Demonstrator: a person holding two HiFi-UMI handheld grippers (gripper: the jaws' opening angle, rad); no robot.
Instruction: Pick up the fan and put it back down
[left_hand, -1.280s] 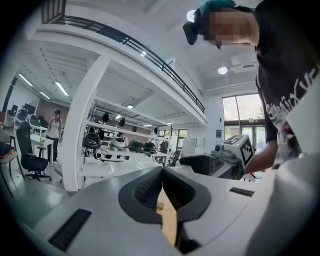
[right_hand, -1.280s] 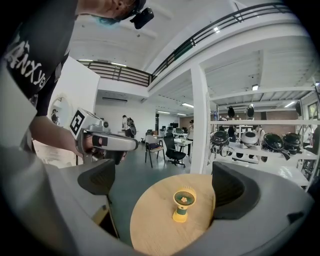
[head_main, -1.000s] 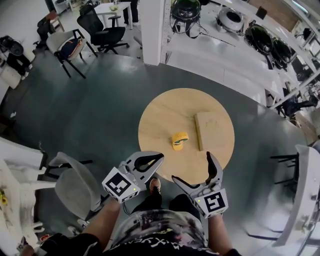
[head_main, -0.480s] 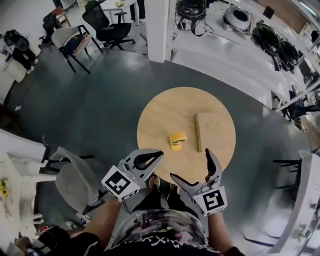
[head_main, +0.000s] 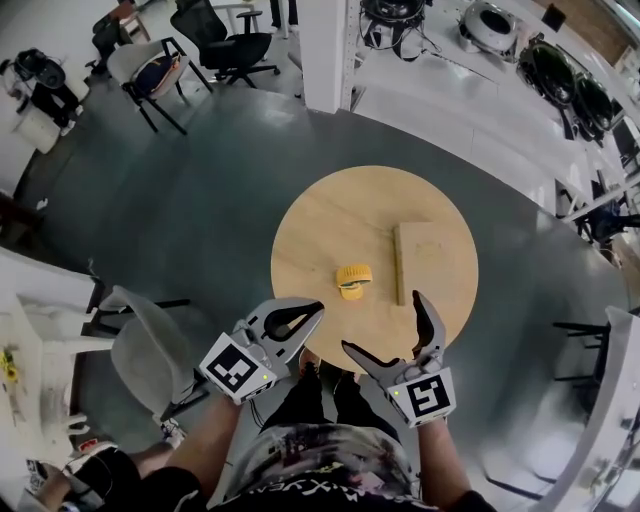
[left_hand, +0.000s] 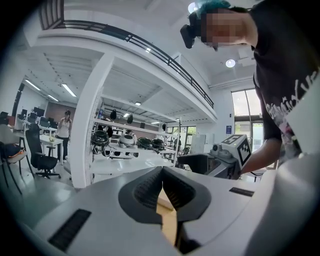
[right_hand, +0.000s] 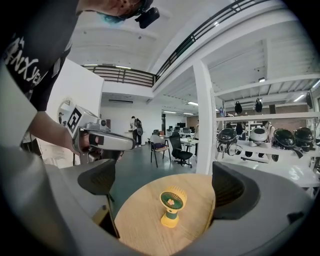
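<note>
Here the left gripper (head_main: 314, 309) is held low in front of the person, its jaws pressed together with nothing between them. Just to its right the right gripper (head_main: 382, 322) has its jaws wide apart and empty, the dark ribbed pads (right_hand: 233, 188) standing clear of each other. Both grippers hover at the near edge of a round wooden table (head_main: 340, 215) and touch nothing on it.

Straight ahead of the right gripper, in line with the gap between its jaws but well apart from them, the fan (right_hand: 171, 206) stands upright on the tabletop. It is small and yellow, with a dark green grille that faces this gripper. It lies ahead of the left gripper too, slightly to the right. Just right of the fan a flat wooden board (head_main: 425, 262) lies on the table.

Off to the left gripper's left a grey chair (head_main: 150, 350) stands on the dark floor. Far beyond the table rise a white column (head_main: 322, 50) and black office chairs (head_main: 225, 40).
</note>
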